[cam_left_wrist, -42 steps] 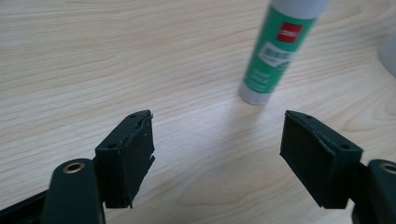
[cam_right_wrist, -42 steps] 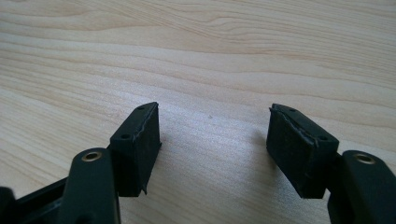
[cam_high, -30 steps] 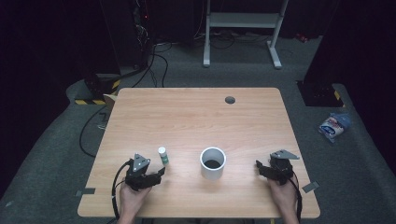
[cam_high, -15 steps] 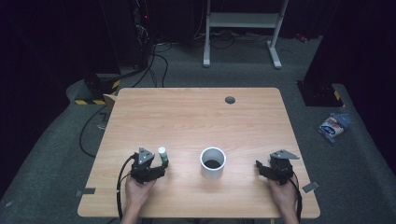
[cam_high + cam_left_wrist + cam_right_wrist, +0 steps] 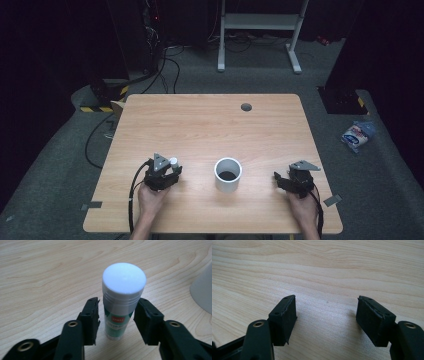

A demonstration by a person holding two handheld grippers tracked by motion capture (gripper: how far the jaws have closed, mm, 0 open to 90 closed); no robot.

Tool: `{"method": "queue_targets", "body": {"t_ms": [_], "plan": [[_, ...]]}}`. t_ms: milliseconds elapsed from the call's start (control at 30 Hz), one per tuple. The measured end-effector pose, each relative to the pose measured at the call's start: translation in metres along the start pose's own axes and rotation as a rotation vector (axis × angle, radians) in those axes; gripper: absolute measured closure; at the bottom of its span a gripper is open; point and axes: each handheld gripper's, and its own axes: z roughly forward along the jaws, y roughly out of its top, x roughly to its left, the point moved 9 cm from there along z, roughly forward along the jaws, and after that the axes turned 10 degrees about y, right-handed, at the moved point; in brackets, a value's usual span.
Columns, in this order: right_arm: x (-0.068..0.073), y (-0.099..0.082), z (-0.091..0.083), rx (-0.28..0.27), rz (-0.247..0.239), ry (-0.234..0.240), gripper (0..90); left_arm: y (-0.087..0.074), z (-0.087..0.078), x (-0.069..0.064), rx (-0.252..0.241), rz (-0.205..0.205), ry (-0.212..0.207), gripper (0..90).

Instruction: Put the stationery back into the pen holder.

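Since a second ago the left gripper [image 5: 117, 317] has slid up to the upright glue stick [image 5: 121, 300], jaws closing around it, pads apparently touching; right gripper [image 5: 325, 317] rests on the bench [image 5: 210, 125], jaws wide.

Light wood table [image 5: 200, 125], round dark grommet hole [image 5: 246, 107] near its far edge. White cup [image 5: 228, 174] upright near the front, dark inside. Grey tape bits [image 5: 91, 205] at both front corners. Off the table: white metal stand [image 5: 260, 30], cables [image 5: 165, 65] on grey carpet, crumpled packet [image 5: 358, 135] right.
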Motion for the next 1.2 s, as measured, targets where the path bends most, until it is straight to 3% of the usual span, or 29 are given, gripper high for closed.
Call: {"method": "queue_targets", "body": {"t_ms": [100, 200, 467, 533, 900, 1000, 1200], "plan": [[0.000, 0.000, 0.000, -0.001, -0.001, -0.001, 32.5, 0.001, -0.001, 0.001, -0.010, -0.015, -0.001, 64.2], [0.000, 0.000, 0.000, 0.000, 0.000, 0.000, 32.5, 0.001, -0.002, -0.001, -0.016, 0.009, 0.003, 64.7], [0.000, 0.000, 0.000, -0.002, 0.005, -0.001, 32.5, 0.004, -0.006, -0.001, -0.032, 0.003, 0.002, 65.2], [0.000, 0.000, 0.000, -0.001, -0.002, -0.001, 32.5, 0.007, -0.010, -0.002, -0.046, -0.015, -0.015, 65.2], [0.000, 0.000, 0.000, 0.000, -0.001, -0.001, 32.5, 0.017, -0.021, -0.008, -0.066, -0.022, -0.084, 65.3], [0.000, 0.000, 0.000, 0.000, -0.001, -0.001, 32.5, 0.023, -0.026, -0.010, -0.074, -0.044, -0.116, 65.3], [0.000, 0.000, 0.000, -0.003, 0.004, 0.000, 32.5, 0.031, -0.032, -0.010, -0.076, -0.031, -0.143, 65.4]]}}
